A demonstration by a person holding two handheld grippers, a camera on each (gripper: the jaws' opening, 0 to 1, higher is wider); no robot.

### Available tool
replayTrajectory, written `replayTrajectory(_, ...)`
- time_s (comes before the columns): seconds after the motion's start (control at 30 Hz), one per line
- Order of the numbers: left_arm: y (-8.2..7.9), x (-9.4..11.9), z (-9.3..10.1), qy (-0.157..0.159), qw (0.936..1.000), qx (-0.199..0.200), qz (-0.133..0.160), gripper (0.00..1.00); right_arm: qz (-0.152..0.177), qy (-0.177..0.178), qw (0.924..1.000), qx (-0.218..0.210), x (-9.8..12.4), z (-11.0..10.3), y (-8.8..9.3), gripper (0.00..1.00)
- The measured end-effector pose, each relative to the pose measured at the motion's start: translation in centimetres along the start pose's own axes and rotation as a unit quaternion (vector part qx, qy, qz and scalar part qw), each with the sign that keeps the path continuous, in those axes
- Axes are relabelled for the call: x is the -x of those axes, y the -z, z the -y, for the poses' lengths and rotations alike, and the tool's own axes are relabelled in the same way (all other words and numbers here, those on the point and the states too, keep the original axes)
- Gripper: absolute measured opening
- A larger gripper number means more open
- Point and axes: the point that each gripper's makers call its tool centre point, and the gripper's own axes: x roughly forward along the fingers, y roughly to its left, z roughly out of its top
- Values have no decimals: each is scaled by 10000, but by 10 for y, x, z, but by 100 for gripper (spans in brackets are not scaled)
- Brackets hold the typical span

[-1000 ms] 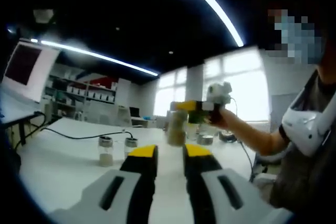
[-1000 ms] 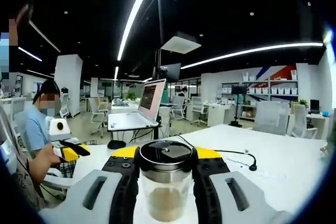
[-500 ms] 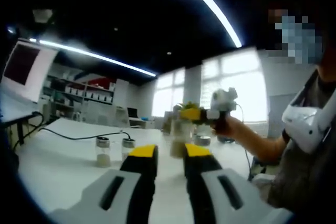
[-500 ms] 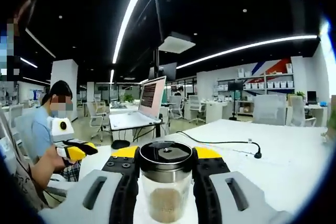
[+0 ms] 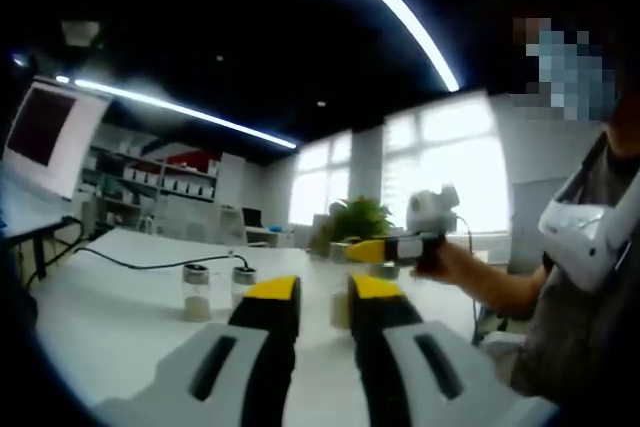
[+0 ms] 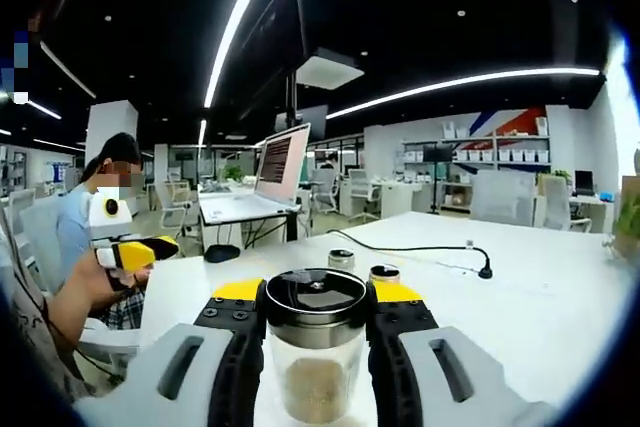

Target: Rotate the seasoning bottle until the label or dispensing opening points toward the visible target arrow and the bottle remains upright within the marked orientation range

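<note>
Clearly the right tool (image 6: 315,332) has its jaws closed on the seasoning bottle (image 6: 314,357), gripping the glass just under the steel cap, with the bottle upright and tan seasoning settled in its lower part. Whether its base rests on the white desk (image 6: 520,317) or hangs just above it cannot be told. No target arrow or orientation mark can be seen, and no label can be made out on the glass.

To turn it well, I judge the wrist should roll slowly about the bottle's own axis, keeping the cap level and the grip firm.

Beyond stand two small shakers (image 6: 362,269), a black cable (image 6: 420,250) and a laptop (image 6: 268,179).

The left tool (image 5: 318,322) holds nothing, its jaws parted narrowly, pointed over the desk toward the shakers (image 5: 215,282).
</note>
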Motion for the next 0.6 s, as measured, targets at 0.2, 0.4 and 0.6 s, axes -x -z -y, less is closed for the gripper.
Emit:
replayTrajectory(0.2,0,-1,0,8,10000,-11,-12,20,29,112,9998,-178,3,6,9,38)
replayTrajectory(0.4,-1,0,-1,-6,10000,-28,-2,20,67,118,9998,-171,3,3,16,38)
replayTrajectory(0.6,-2,1,-1,-2,10000,-46,14,20,144,81,9998,-60,3,1,15,38)
